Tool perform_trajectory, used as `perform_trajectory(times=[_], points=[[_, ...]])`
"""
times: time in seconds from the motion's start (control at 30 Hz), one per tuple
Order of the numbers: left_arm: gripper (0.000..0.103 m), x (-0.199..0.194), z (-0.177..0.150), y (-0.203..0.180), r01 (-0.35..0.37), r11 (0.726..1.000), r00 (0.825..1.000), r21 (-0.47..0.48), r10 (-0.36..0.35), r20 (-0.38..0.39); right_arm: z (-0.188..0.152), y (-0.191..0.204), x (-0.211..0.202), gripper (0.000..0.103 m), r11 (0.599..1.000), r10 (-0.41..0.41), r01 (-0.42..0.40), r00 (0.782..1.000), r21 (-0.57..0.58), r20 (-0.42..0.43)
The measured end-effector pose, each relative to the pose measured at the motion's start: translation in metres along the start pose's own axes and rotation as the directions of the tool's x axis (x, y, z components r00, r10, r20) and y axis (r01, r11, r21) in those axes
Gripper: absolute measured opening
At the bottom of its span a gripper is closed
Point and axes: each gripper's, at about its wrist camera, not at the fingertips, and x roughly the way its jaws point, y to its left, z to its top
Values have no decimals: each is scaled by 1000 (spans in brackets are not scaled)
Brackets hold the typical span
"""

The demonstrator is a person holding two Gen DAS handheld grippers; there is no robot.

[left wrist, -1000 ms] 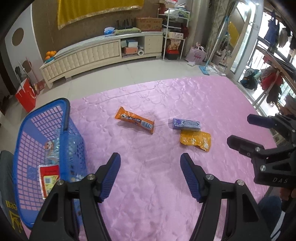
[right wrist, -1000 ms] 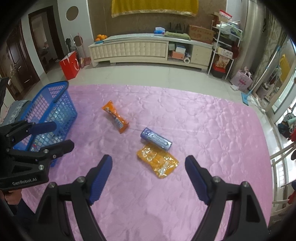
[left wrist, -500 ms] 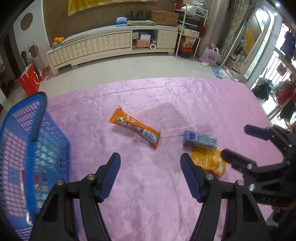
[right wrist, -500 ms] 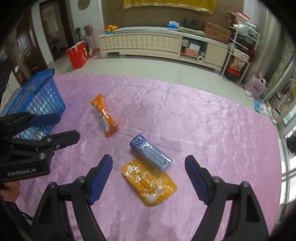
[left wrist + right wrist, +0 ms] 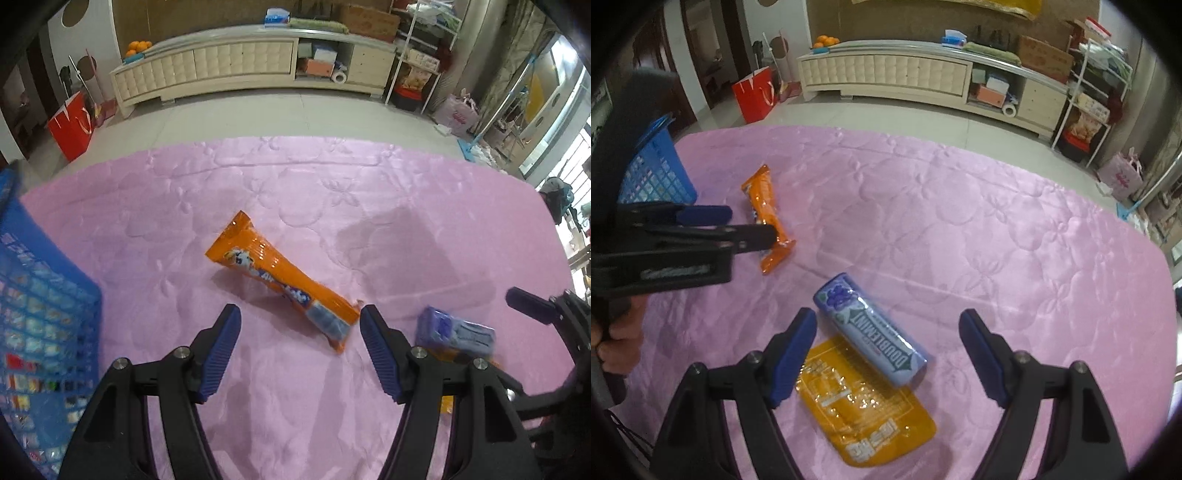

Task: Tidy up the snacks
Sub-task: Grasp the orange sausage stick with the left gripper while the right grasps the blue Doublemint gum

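Left gripper: jaws wide apart, nothing held. It hovers low over the pink quilt. The orange snack bar lies on the diagonal through frame centre, its lower end reaching into the gap between the blue pads near the right one; can't tell if that pad touches it.

Right gripper: jaws also wide apart, nothing held. The blue gum pack lies tilted between the pads in lower centre of the right view, closer to the left pad. It overlaps the top edge of the flat yellow pouch, which sits below it in the frame.

Same bar in the right view at centre left, partly behind the left gripper coming in from the left edge. Blue basket at far left there, just beyond the bar; in the left view it fills the lower-left edge, blurred, with packets visible through the mesh.

Gum pack is blurred at lower right of the left view, with the right gripper's finger just beyond it.

Bar and gum pack lie apart, not touching.
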Motion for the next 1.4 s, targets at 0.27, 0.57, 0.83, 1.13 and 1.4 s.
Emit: perform_trajectory(times=[0.27,0.57,0.83,1.13,1.4], points=[[56,23,13,-3,7,1000,1000,-9,-7,-4,-7,1,-2,82,1000,8,-8,1000,16,25],[24,8,-8,-14,61,993,998,100,-58,-32,-2,-1,-6,82,999,30,-31,999,20,24],[24,-21,-40,-11,117,980,993,162,-115,-22,1,9,9,82,998,48,-49,999,-50,-15],[24,-28,-51,-14,139,973,990,185,-138,-18,0,20,24,51,992,51,-55,998,-110,-40],[24,-43,-56,-11,151,968,988,198,-156,7,0,27,3,37,996,25,-27,1000,-88,-19]])
